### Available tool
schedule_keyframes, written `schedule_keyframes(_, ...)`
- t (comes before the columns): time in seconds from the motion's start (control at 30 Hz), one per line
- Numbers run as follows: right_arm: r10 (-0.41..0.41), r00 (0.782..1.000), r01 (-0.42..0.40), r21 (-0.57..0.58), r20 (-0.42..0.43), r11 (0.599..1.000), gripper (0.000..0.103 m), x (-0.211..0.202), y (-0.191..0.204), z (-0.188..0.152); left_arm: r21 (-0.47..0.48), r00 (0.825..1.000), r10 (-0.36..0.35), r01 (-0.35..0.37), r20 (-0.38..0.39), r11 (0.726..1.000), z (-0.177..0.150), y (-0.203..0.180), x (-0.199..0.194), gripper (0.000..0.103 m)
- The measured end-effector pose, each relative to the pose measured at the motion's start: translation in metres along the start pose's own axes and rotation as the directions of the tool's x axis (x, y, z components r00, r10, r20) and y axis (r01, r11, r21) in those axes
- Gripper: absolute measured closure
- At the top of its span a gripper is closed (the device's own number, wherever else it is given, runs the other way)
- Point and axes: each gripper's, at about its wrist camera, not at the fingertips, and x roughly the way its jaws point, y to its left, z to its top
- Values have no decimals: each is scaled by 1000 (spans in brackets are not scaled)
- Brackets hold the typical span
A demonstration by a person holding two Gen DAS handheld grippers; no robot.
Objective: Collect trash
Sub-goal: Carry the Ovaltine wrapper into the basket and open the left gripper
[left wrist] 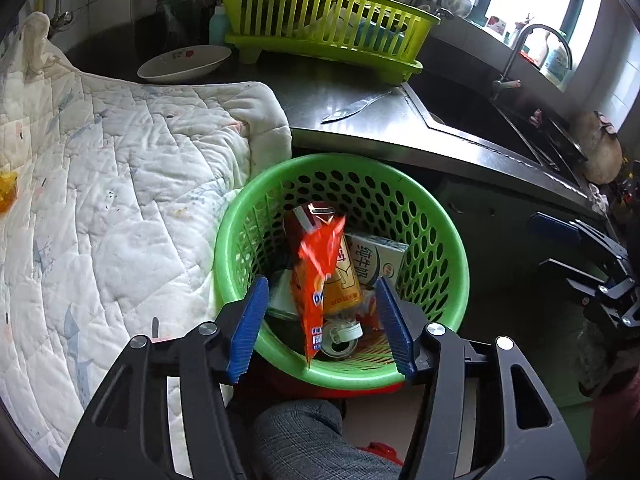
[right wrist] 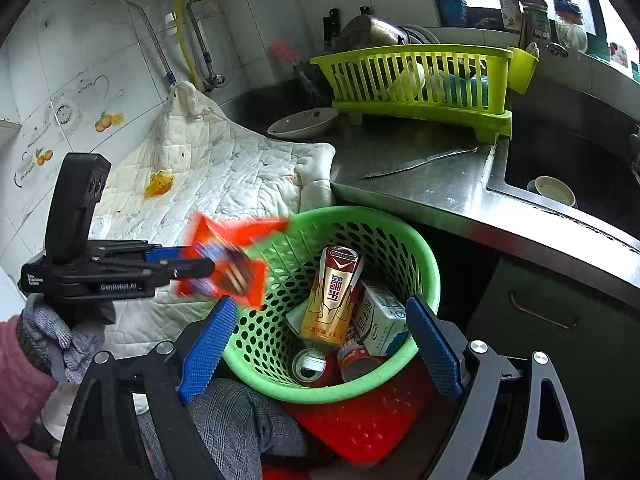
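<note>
A green perforated basket (left wrist: 440, 216) (right wrist: 424, 248) stands on a red stool beside the counter. It holds a gold drink bottle (right wrist: 330, 300), a milk carton (right wrist: 378, 320) and cans. An orange snack wrapper (left wrist: 316, 276) (right wrist: 228, 268), blurred, hangs in the air over the basket's near rim between my left gripper's (left wrist: 322, 320) wide-open blue pads, not touching them. That gripper also shows from the side in the right wrist view (right wrist: 192, 260). My right gripper (right wrist: 320, 344) is open and empty above the basket; it shows at the right edge of the left wrist view (left wrist: 560, 248).
A white quilted cloth (left wrist: 120, 200) covers the counter on the left, with a yellow scrap (right wrist: 159, 183) on it. A knife (left wrist: 352, 108) lies on the steel counter. A lime dish rack (left wrist: 320, 32), a bowl (left wrist: 184, 62) and a sink (right wrist: 560, 176) are behind.
</note>
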Motion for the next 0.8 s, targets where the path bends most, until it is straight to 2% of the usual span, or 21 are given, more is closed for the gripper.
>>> schedule_keyframes(0.1, 6, 1000, -6, 5, 0, 1000, 20, 0, 0, -1, -14, 1000, -4, 4, -1, 1000, -2, 3, -3, 47)
schedule_keyframes(0.43, 48, 999, -48, -16, 3, 999, 19, 9, 19, 7, -80, 995, 75, -70, 59, 994, -17, 38, -47, 47)
schedule_keyframes(0.6, 78, 997, -79, -46, -6, 996, 18, 20, 39, 16, -137, 986, 138, -124, 93, 983, -28, 65, -74, 43)
schedule_keyframes(0.8, 118, 992, -121, -80, -31, 989, 18, 40, 66, 30, -229, 968, 228, -199, 108, 953, -45, 108, -104, 39)
